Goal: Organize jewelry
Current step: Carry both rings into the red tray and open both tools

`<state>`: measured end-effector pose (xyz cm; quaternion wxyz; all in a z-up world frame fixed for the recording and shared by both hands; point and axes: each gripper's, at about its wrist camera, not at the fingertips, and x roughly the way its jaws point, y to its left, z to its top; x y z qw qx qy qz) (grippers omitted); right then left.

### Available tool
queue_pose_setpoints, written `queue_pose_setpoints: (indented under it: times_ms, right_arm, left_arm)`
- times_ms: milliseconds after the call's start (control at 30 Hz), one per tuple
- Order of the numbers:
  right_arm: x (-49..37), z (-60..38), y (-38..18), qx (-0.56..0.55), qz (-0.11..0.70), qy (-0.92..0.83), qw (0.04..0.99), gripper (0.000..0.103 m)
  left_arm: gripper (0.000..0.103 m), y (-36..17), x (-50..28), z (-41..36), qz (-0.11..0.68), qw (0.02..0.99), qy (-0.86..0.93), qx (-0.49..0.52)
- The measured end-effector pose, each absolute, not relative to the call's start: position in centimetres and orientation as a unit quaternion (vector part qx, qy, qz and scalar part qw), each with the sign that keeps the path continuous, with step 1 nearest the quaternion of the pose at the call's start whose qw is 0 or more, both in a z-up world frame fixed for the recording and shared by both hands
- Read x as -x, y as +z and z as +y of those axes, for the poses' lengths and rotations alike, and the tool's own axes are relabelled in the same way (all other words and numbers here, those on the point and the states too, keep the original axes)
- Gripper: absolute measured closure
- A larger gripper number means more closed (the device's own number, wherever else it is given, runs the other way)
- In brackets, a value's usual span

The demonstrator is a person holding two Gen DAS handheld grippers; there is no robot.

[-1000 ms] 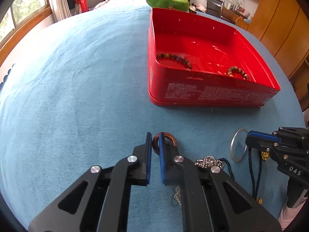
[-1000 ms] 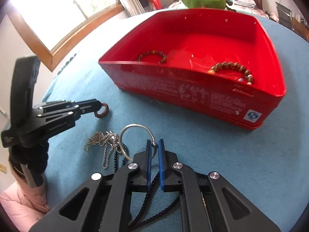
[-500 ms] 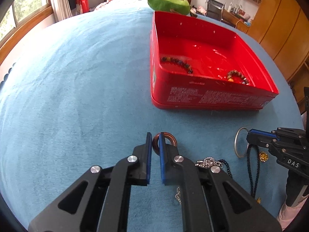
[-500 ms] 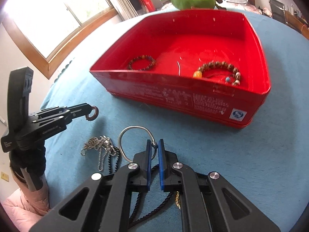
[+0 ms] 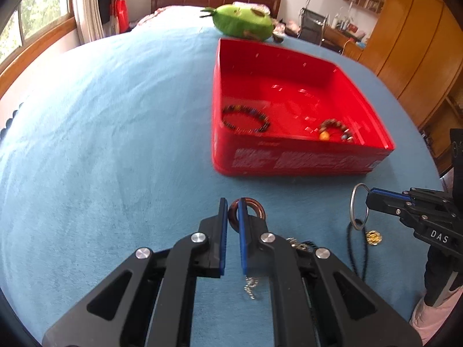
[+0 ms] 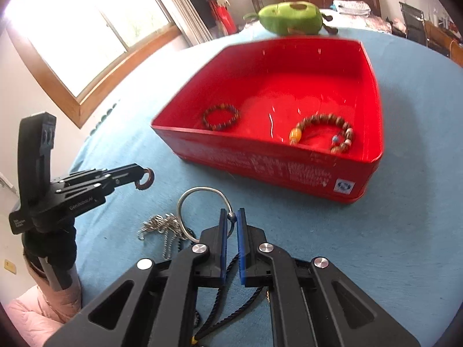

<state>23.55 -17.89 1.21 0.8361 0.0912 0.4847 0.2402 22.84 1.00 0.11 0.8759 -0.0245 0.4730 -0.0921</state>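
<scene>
My left gripper (image 5: 232, 206) is shut on a brown ring (image 5: 256, 206) and holds it above the blue cloth, short of the red tin's near wall. It also shows in the right wrist view (image 6: 138, 177) with the ring (image 6: 146, 180). My right gripper (image 6: 231, 217) is shut on a silver bangle (image 6: 199, 191), lifted above the cloth; it shows in the left wrist view (image 5: 369, 195) with the bangle (image 5: 357, 211). The red tin (image 5: 289, 156) holds a dark bead bracelet (image 5: 246, 117) and a brown bead bracelet (image 5: 335, 130).
A silver chain (image 6: 162, 225) and a dark cord necklace (image 5: 358, 248) with a gold charm (image 5: 373, 236) lie on the cloth below the grippers. A green plush toy (image 5: 241, 21) lies behind the tin. A window stands left, wooden wardrobes right.
Both grippers have risen with their pieces, so the tin's inside and both bracelets show more fully. The bangle now hangs clear of the cord necklace.
</scene>
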Motion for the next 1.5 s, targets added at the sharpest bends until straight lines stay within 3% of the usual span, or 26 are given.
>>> queue_pose_setpoints:
  times_ms: [400, 667, 967, 1033, 1067, 1100, 1133, 1500]
  right_arm:
    - [-28.0, -20.4, 6.0, -0.101, 0.447, 0.176, 0.871, 0.097]
    - [-32.5, -20.9, 3.7, -0.114, 0.463, 0.147, 0.867, 0.097]
    - [-33.4, -21.0, 1.6, -0.113, 0.484, 0.137, 0.857, 0.097]
    - [-33.5, -20.9, 1.5, -0.112, 0.484, 0.136, 0.857, 0.094]
    - [-33.5, -21.1, 1.7, -0.118, 0.482, 0.132, 0.858, 0.093]
    - [-33.4, -21.3, 1.8, -0.122, 0.479, 0.13, 0.86, 0.084]
    - [-33.3, -21.4, 2.0, -0.123, 0.475, 0.129, 0.862, 0.081]
    - [-31.4, -22.0, 5.7, -0.126, 0.433, 0.134, 0.882, 0.081]
  left_arm:
    - [0.097, 5.4, -26.8, -2.1, 0.434, 0.893, -0.116, 0.039]
    - [0.097, 2.8, -32.7, -4.9, 0.448, 0.885, -0.118, 0.047]
    - [0.097, 0.9, -34.2, -4.8, 0.465, 0.878, -0.108, 0.044]
    - [0.095, 0.8, -34.4, -4.8, 0.467, 0.876, -0.109, 0.045]
    - [0.086, 0.8, -34.4, -4.8, 0.467, 0.876, -0.111, 0.046]
    - [0.073, 0.9, -34.3, -4.7, 0.466, 0.877, -0.11, 0.047]
    - [0.069, 1.0, -34.2, -4.6, 0.462, 0.879, -0.108, 0.046]
    - [0.064, 4.8, -31.5, -3.9, 0.42, 0.9, -0.105, 0.051]
